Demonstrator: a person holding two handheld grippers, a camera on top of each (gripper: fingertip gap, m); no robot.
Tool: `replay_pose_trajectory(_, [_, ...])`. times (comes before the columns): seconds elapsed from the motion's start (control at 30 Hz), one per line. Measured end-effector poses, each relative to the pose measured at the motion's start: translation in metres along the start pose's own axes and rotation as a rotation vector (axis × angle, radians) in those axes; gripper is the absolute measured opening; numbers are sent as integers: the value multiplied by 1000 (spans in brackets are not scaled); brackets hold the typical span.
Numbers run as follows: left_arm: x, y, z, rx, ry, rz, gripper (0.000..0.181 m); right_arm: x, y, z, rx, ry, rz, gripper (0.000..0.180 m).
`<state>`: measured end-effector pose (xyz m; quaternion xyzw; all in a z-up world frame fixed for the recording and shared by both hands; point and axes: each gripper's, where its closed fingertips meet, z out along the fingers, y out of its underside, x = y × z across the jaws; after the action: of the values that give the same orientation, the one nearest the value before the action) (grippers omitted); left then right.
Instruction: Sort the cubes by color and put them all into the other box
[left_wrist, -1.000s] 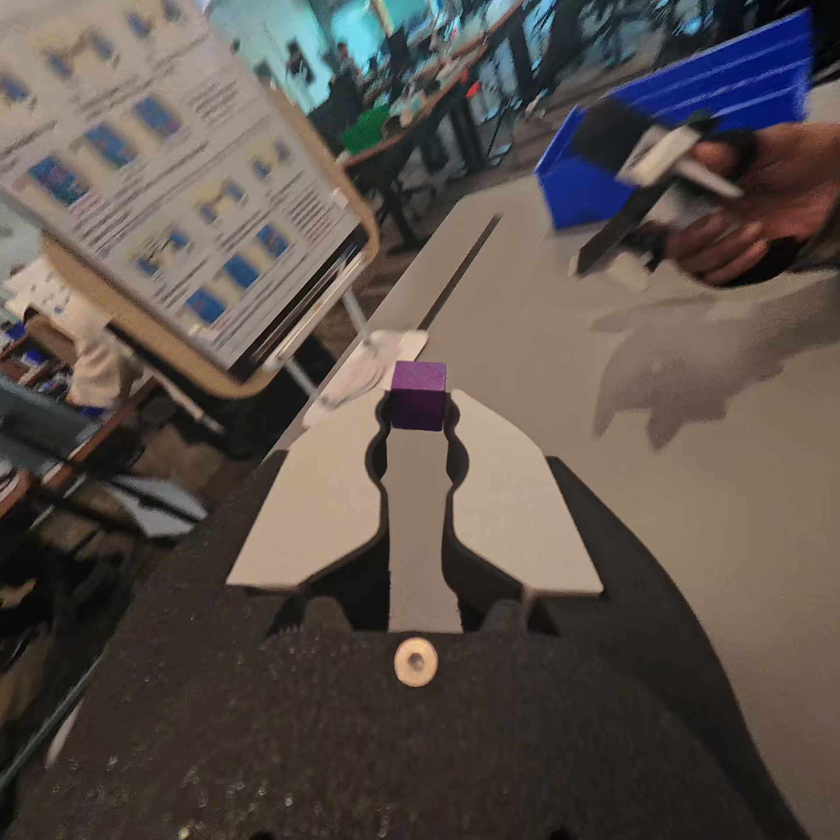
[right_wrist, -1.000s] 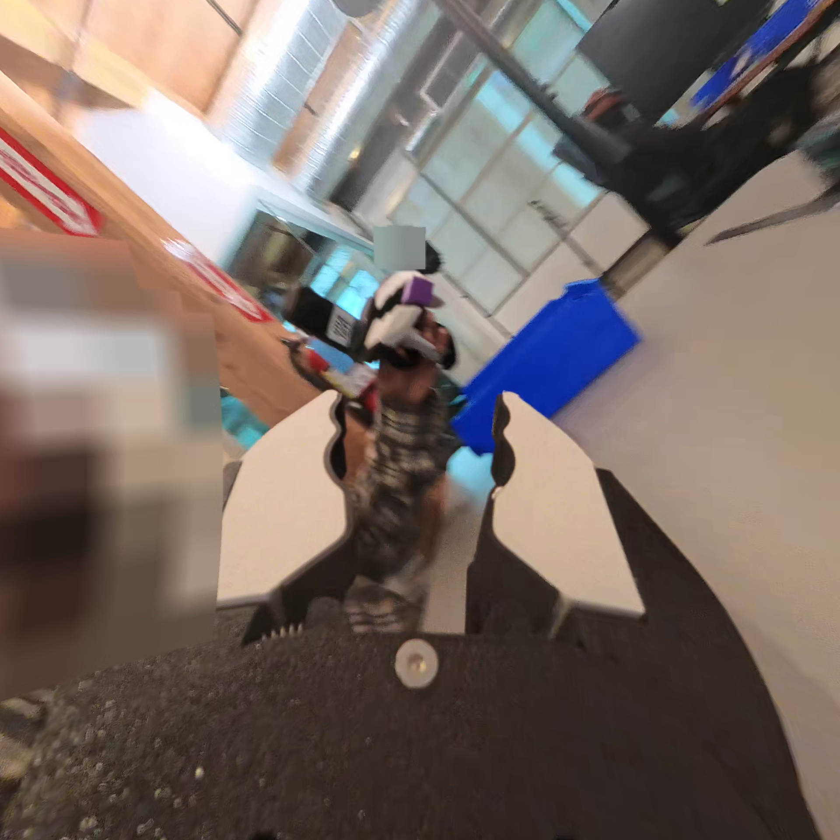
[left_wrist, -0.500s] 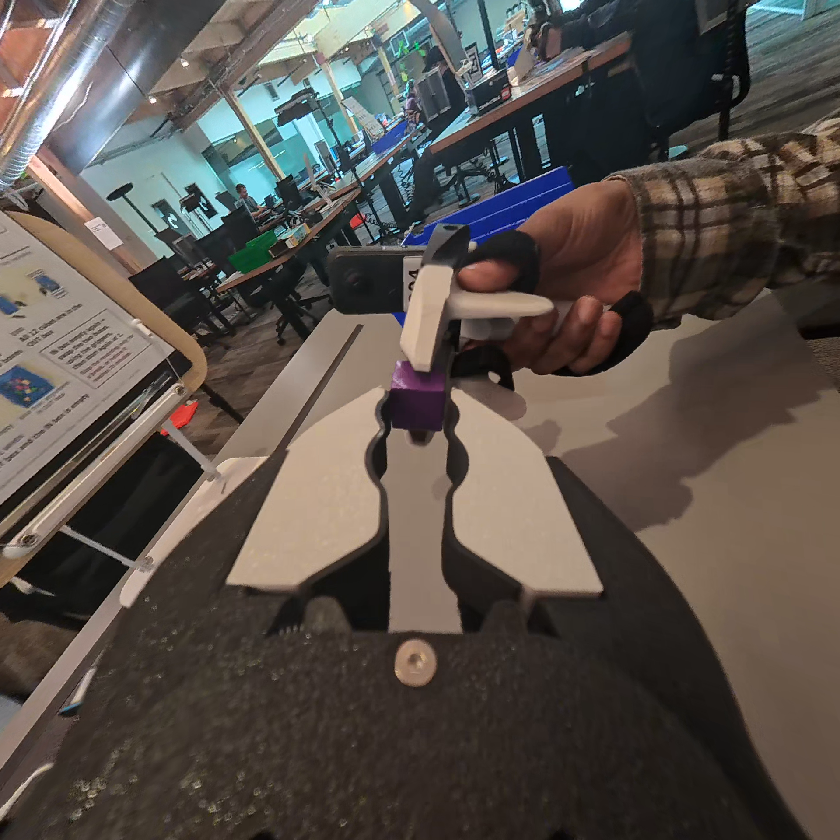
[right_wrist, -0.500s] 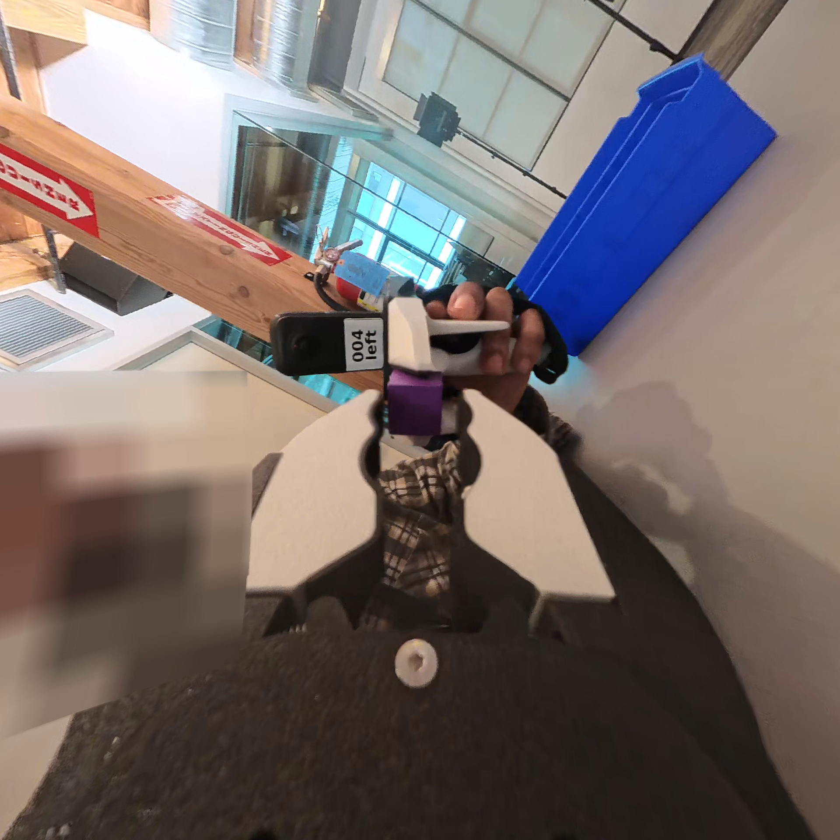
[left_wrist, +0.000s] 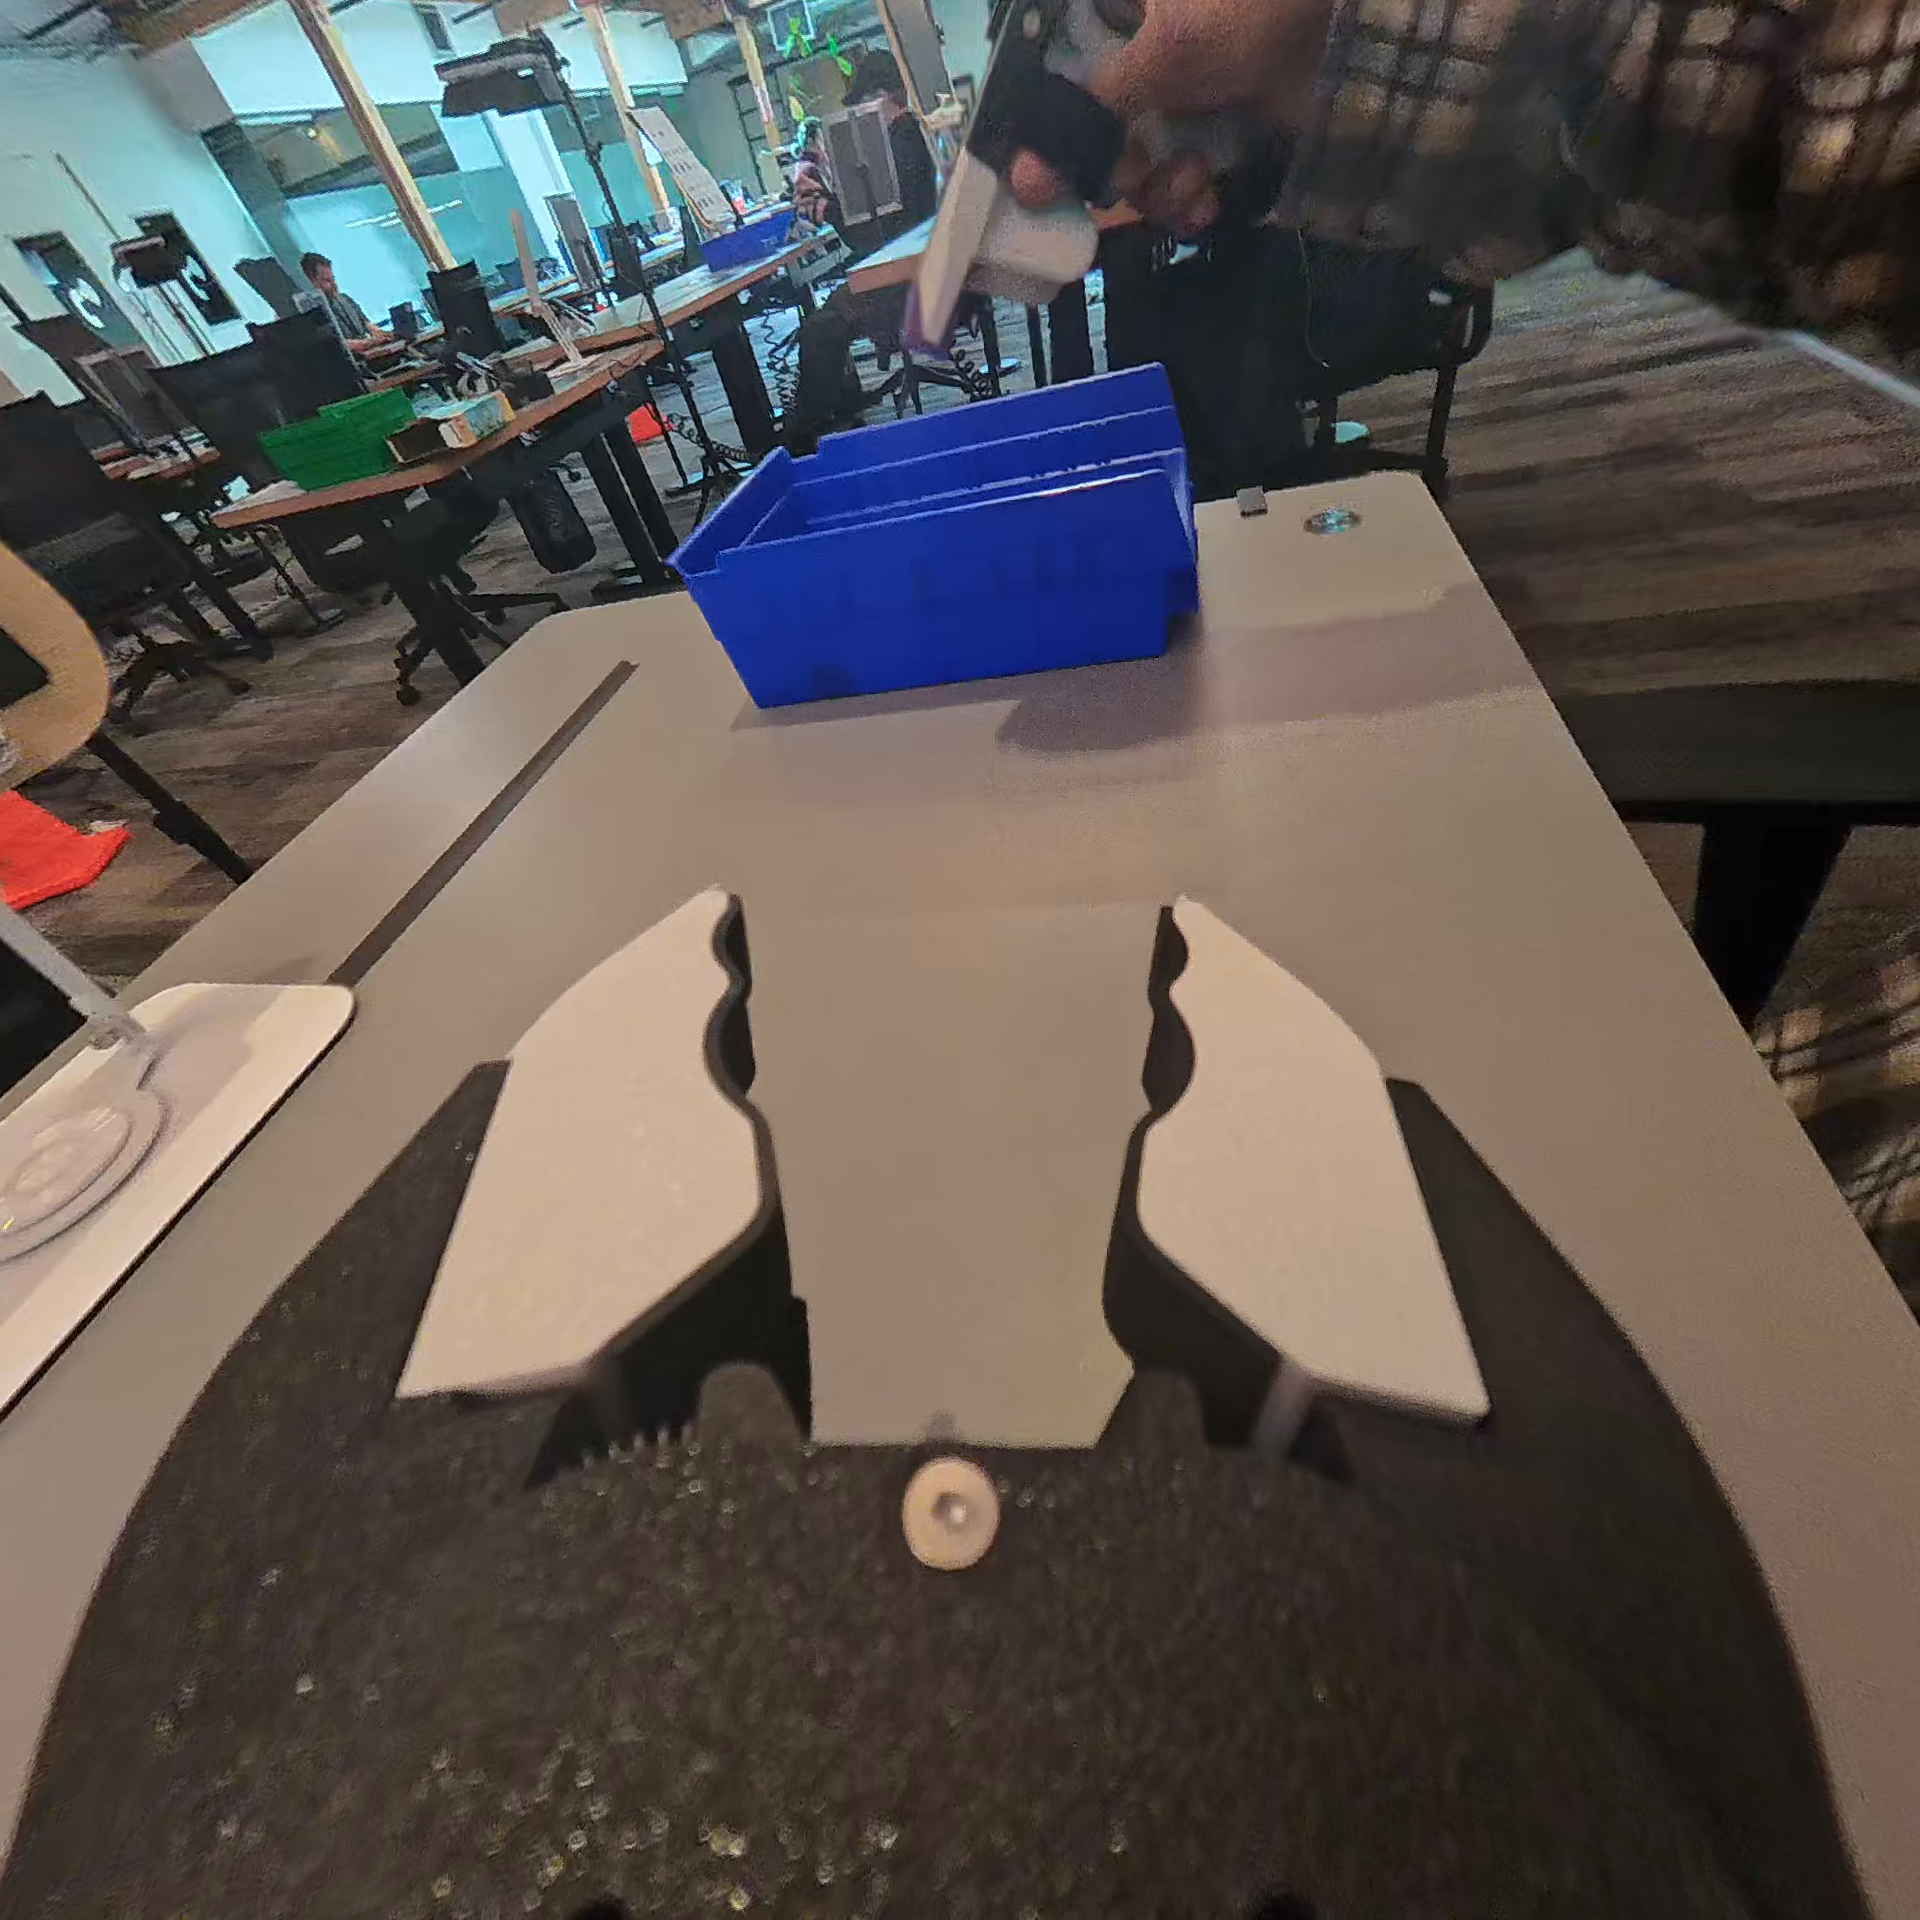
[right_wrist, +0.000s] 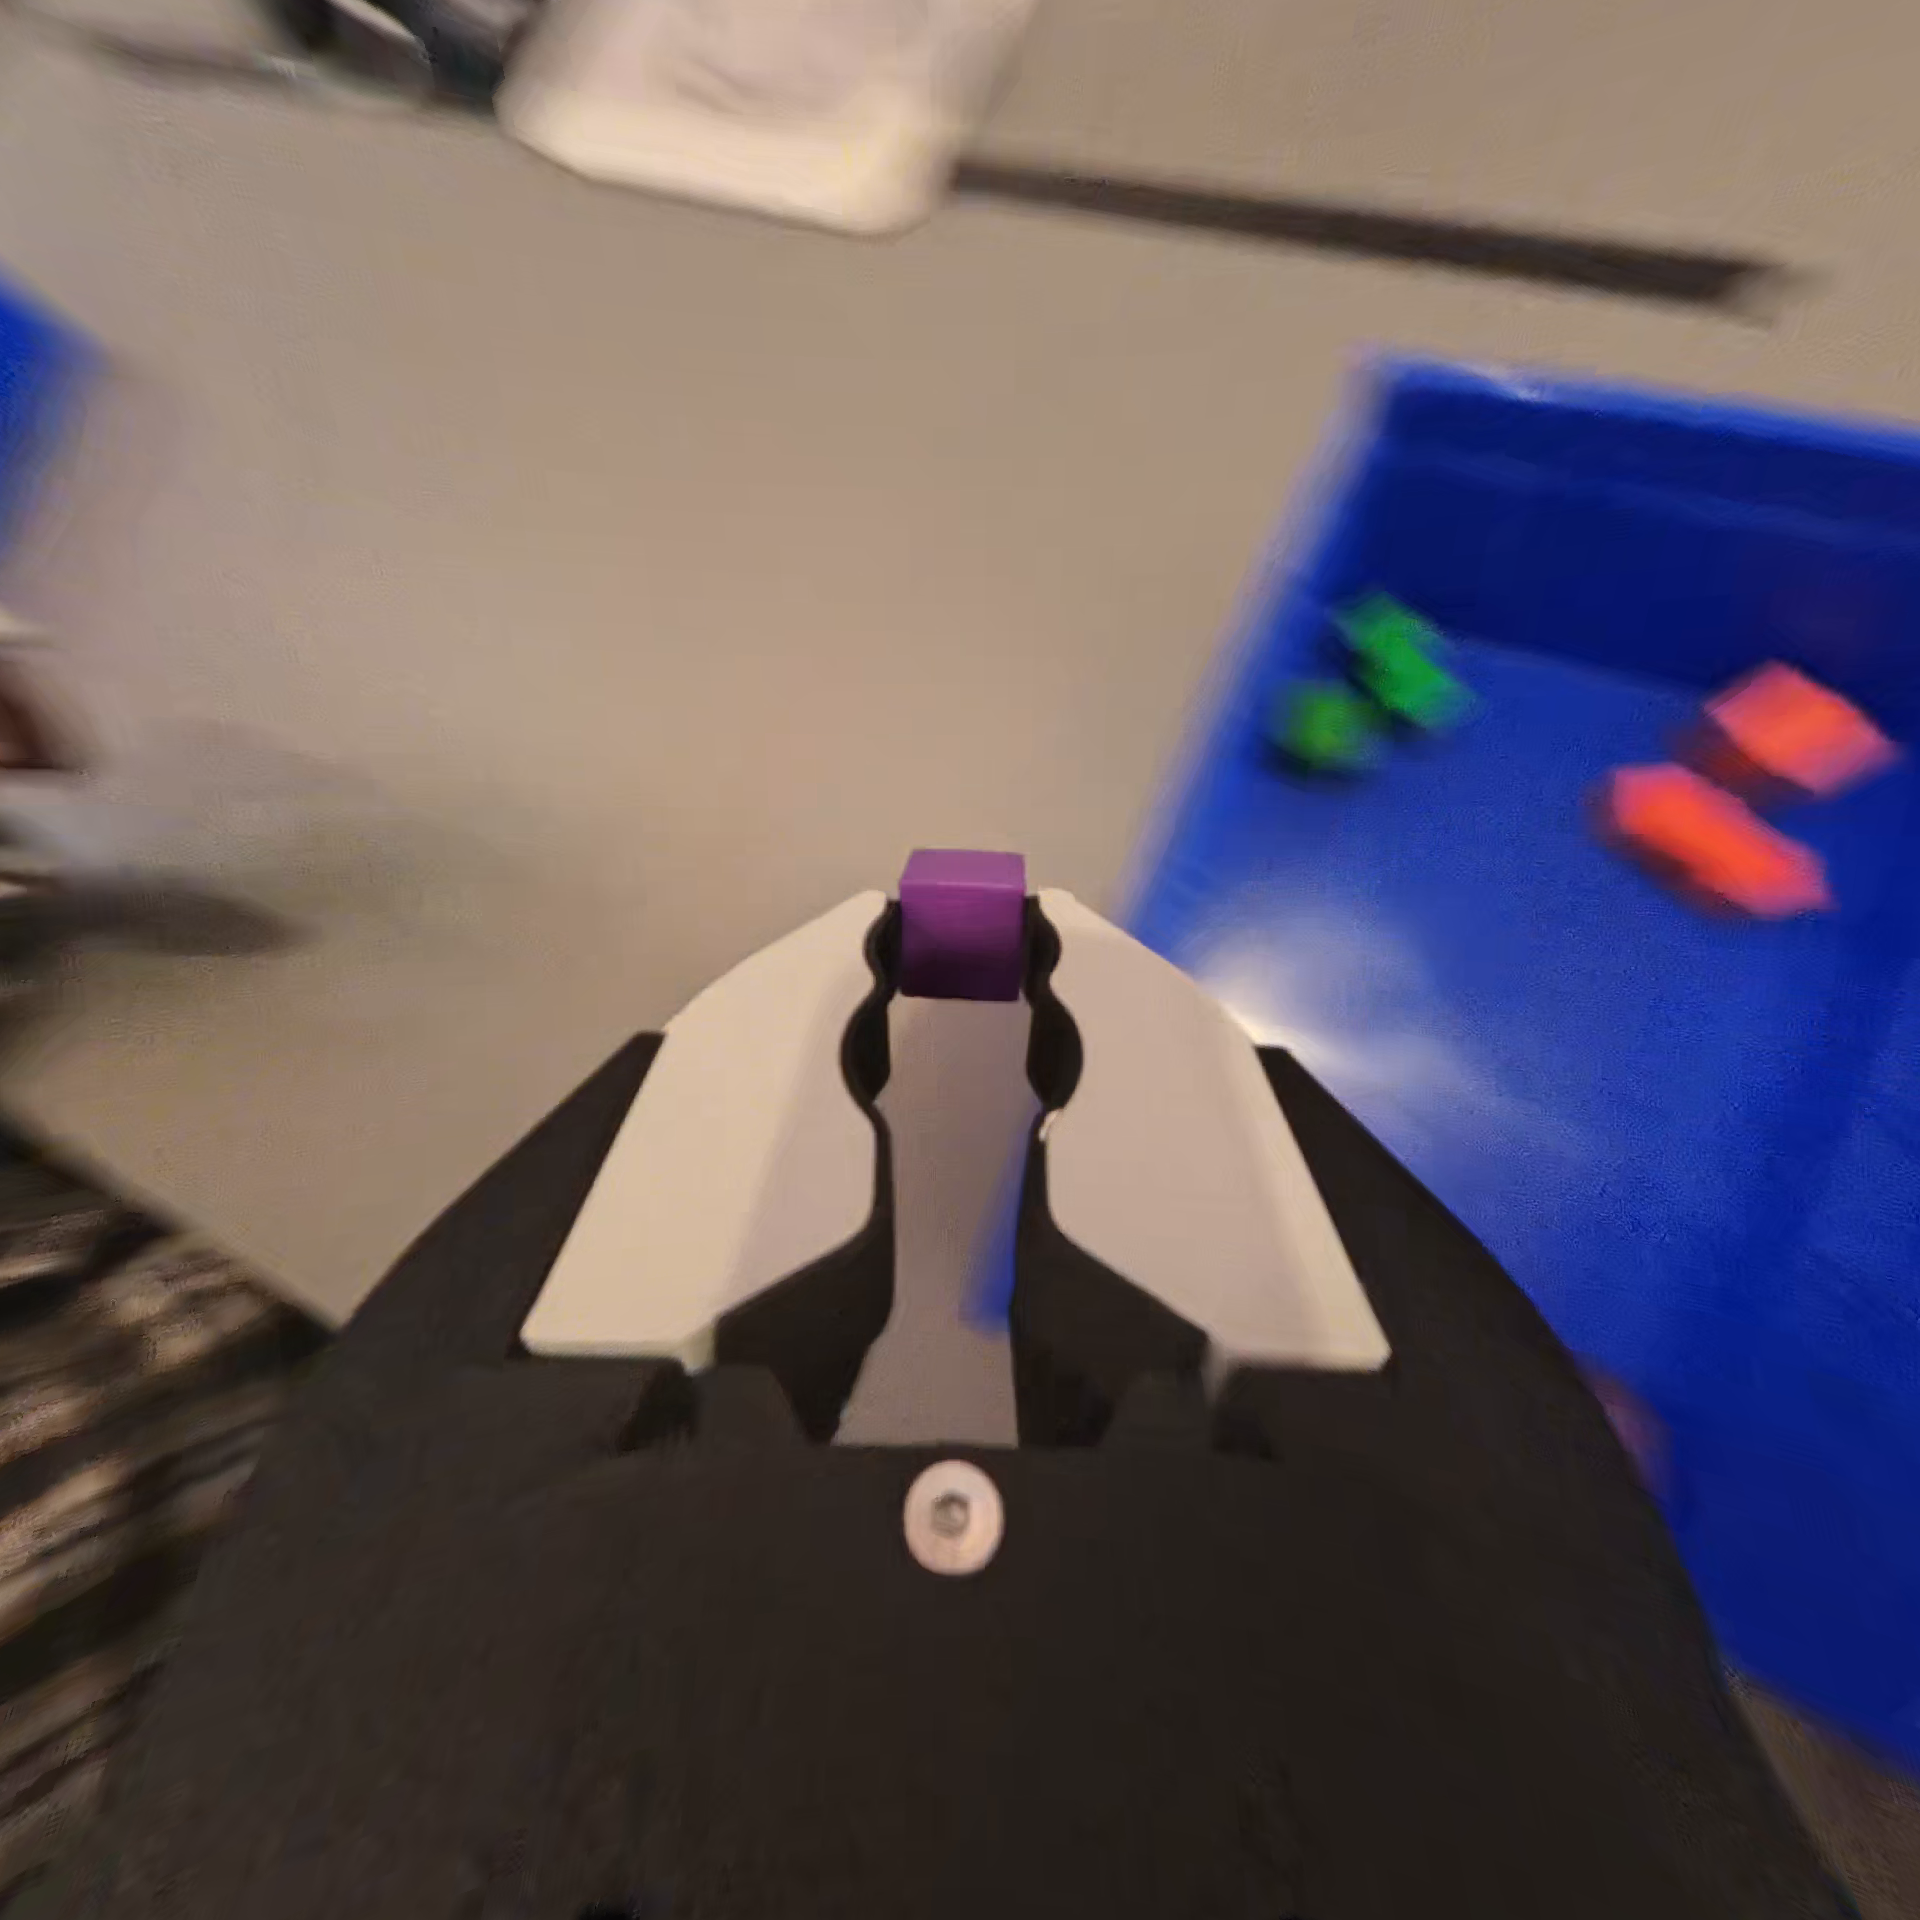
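My right gripper (right_wrist: 958, 914) is shut on a purple cube (right_wrist: 960, 925) and holds it above the grey table, just left of a blue box (right_wrist: 1351, 1039). That box holds two green cubes (right_wrist: 1392, 665) and two red cubes (right_wrist: 1714, 831), all blurred. My left gripper (left_wrist: 951, 925) is open and empty above the table. In the left wrist view the right gripper (left_wrist: 940, 312) is high up over another blue box (left_wrist: 935, 592), with the purple cube (left_wrist: 925, 338) at its tip.
A white stand base (left_wrist: 156, 1081) sits at the table's left edge, and it also shows in the right wrist view (right_wrist: 748, 104). A dark groove (left_wrist: 488, 821) runs along the table. The person's plaid sleeve (left_wrist: 1621, 125) is at the top right. Office desks stand beyond.
The purple cube passed from my left gripper to my right one. My left gripper opened and drew back. My right gripper swung away with the cube toward the box with cubes.
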<state>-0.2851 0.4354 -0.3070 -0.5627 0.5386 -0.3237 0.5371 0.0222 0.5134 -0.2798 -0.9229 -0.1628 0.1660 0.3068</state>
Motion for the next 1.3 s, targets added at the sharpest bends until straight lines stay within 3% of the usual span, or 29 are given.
replay_pose_trajectory(0.07, [5, 2, 5, -19, 14, 21, 71, 65, 39, -13, -172, 208, 54, 22])
replay_pose_trajectory(0.17, [10, 10, 11, -58, 28, 53, 66, 116, 91, -11, -386, 317, 132, 22])
replay_pose_trajectory(0.5, [13, 20, 13, -86, 48, 65, 58, 162, 167, 16, -709, 397, 229, 22])
replay_pose_trajectory(0.6, [12, 20, 11, -83, 47, 60, 58, 162, 166, 7, -722, 411, 261, 43])
replay_pose_trajectory(0.7, [11, 19, 11, -74, 45, 51, 57, 141, 125, -8, -599, 357, 268, 48])
replay_pose_trajectory(0.8, [11, 20, 11, -75, 44, 43, 57, 118, 54, -45, -398, 395, 209, 51])
replay_pose_trajectory(0.93, [12, 22, 13, -93, 41, 61, 57, 57, -53, -96, 23, 379, 21, 54])
replay_pose_trajectory(1.03, [12, 22, 13, -98, 34, 74, 58, -1, -99, -114, 328, 325, -130, 55])
replay_pose_trajectory(1.13, [9, 18, 12, -81, 18, 60, 58, -50, -105, -95, 538, 226, -228, 63])
replay_pose_trajectory(1.3, [-5, 4, -4, -68, -61, 52, 61, -113, -78, -5, 700, -81, -254, 67])
